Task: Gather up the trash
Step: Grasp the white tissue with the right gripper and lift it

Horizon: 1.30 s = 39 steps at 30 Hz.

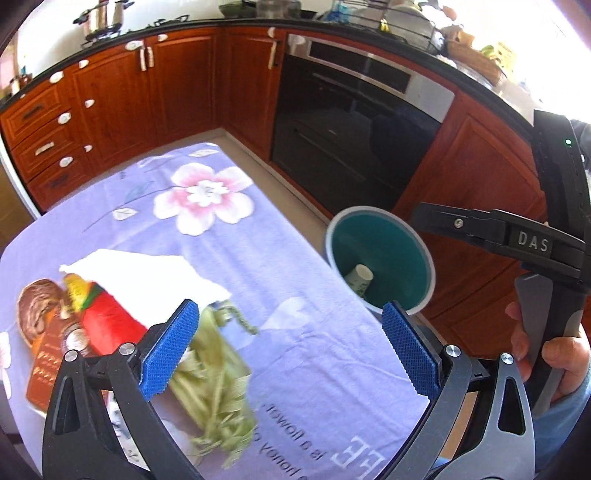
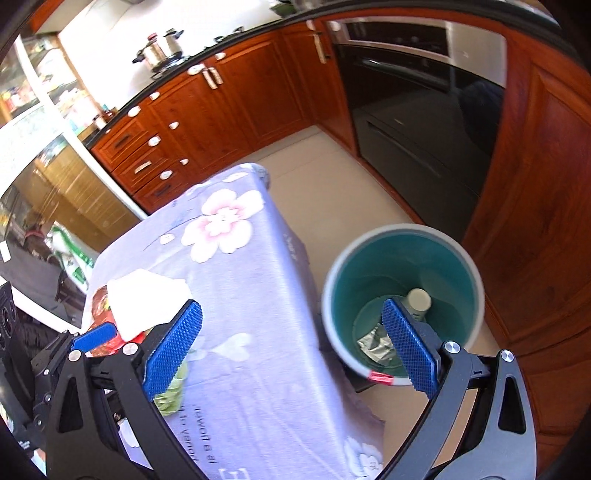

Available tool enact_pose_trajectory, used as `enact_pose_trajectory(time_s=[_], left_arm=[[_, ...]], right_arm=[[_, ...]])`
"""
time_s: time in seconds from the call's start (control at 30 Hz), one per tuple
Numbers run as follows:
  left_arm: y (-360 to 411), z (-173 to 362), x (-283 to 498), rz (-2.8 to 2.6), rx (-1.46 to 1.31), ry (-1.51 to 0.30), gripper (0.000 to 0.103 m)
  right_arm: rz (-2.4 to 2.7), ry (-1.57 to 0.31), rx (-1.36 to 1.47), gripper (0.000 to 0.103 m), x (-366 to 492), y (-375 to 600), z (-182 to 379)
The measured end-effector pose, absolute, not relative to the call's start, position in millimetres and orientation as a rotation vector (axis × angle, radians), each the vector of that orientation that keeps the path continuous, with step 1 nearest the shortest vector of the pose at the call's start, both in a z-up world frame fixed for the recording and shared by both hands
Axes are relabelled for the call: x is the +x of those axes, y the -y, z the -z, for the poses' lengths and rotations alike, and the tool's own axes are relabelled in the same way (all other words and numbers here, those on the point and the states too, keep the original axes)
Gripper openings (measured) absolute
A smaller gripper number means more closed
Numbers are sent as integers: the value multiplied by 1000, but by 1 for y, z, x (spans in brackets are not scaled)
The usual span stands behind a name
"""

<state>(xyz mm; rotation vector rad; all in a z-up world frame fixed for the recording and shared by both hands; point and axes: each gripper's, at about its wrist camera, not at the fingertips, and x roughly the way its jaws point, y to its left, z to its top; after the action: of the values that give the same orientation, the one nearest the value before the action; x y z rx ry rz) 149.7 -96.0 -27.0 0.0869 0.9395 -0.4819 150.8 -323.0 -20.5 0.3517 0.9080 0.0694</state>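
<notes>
The left gripper [image 1: 288, 349] hangs over the near part of the table [image 1: 303, 280], which is covered by a lilac cloth printed with pink flowers. Its blue pads stand wide apart with nothing between them. Just beyond and under its left pad lies a heap of pale green vegetable scraps [image 1: 218, 369], blurred in this view. Touching that heap on the far side is a red wrapper [image 1: 107, 321] with a yellow end, and a white paper napkin [image 1: 147, 277] lies over its top. At the table's left edge sits a brown packet [image 1: 46, 354] with a round picture on it.

On the floor, just beside the table's right edge, stands the trash bin [image 2: 476, 291], grey outside and teal inside. In the bin lie a paper cup [image 2: 419, 301] on its side and a crumpled silver wrapper [image 2: 373, 345].

The right gripper [image 2: 291, 347] is spread to full width and grasps nothing; its right pad shows in front of the bin's mouth, its left pad over the table near the napkin. The person's right hand [image 1: 554, 354] grips that tool's handle at the right edge of the left wrist view.

Behind stand red-brown wooden cabinets [image 1: 177, 81], a black oven [image 1: 354, 125] and a steel pot [image 1: 101, 18] on the counter.
</notes>
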Motion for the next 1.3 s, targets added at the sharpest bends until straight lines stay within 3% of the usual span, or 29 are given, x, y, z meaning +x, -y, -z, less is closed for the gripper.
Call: enact_pose_trajectory(time_s=[0.47, 1.0, 1.07, 1.17, 1.27, 1.3], left_arm=[[-13, 17, 167, 323, 7, -898, 99], [-65, 74, 218, 269, 2, -1024, 99], [-65, 76, 220, 278, 4, -1027, 99], [-64, 77, 224, 284, 1, -1033, 99], [-61, 78, 227, 290, 2, -1036, 99], [-60, 78, 227, 291, 1, -1037, 99]], right_arm=[[-244, -938, 228, 94, 182, 213, 4], [-443, -1126, 180, 93, 252, 94, 61], [-455, -1137, 174, 90, 257, 88, 65], [-464, -1154, 165, 76, 261, 84, 71], [-479, -1174, 176, 52, 260, 86, 78], [-488, -1175, 182, 37, 258, 87, 79]])
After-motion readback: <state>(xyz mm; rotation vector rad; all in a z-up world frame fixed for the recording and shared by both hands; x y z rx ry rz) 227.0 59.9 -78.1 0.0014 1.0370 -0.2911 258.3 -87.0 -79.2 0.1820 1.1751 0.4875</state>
